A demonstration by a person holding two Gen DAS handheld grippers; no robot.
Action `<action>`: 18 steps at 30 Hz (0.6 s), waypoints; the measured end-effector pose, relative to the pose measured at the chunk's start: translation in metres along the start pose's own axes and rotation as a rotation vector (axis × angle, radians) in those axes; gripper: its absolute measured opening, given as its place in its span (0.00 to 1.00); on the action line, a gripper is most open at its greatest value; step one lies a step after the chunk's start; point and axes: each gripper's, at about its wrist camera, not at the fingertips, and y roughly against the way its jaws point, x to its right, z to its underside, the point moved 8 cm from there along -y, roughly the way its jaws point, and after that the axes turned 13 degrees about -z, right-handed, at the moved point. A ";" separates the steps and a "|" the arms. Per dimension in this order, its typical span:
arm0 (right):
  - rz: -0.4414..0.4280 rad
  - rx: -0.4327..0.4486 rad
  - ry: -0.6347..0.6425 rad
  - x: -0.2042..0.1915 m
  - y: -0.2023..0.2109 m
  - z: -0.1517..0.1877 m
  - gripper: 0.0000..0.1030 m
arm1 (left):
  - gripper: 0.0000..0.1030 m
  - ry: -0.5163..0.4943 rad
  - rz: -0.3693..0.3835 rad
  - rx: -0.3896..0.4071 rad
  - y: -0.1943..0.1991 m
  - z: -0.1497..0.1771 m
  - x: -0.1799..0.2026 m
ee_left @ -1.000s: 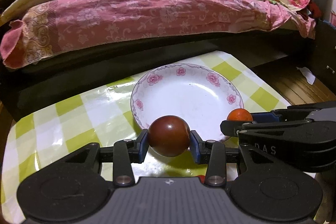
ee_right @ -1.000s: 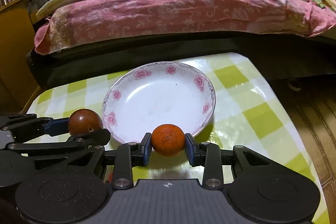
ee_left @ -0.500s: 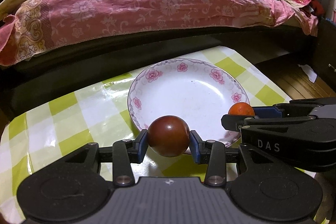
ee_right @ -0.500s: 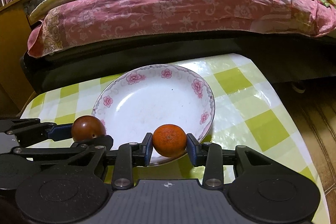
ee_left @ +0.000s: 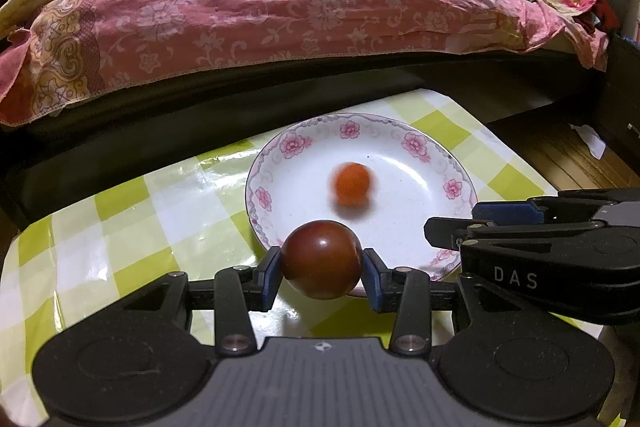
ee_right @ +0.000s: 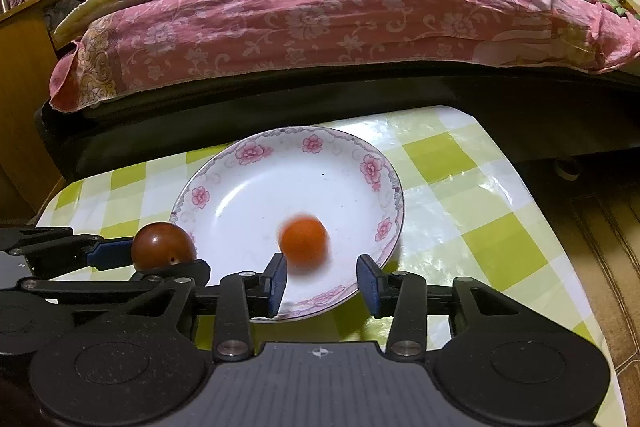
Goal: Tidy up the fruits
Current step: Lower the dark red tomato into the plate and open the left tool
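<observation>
A white plate (ee_left: 404, 141) with a pink flower rim sits on the checked table; it also shows in the right wrist view (ee_right: 256, 151). My left gripper (ee_left: 322, 273) is shut on a dark red round fruit (ee_left: 321, 259) at the plate's near rim; the fruit also shows in the right wrist view (ee_right: 163, 245). My right gripper (ee_right: 322, 283) is open at the plate's near edge. A small orange fruit (ee_right: 303, 243), motion-blurred, is loose over the plate just beyond my right fingers; it also shows in the left wrist view (ee_left: 352, 183).
The table wears a yellow-green and white checked cloth (ee_left: 120, 227). A bed with a pink floral blanket (ee_left: 280, 7) runs close along the table's far side. Wooden floor (ee_right: 600, 247) lies to the right. A wooden cabinet (ee_right: 24, 67) stands at the left.
My right gripper has opened and let go of the orange fruit, which is now loose on the plate. Both grippers have moved forward over the plate's near rim. The left still holds the dark red fruit.
</observation>
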 end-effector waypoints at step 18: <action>0.008 0.036 -0.016 0.002 0.013 -0.002 0.41 | 0.56 -0.015 0.001 0.049 0.015 -0.003 -0.003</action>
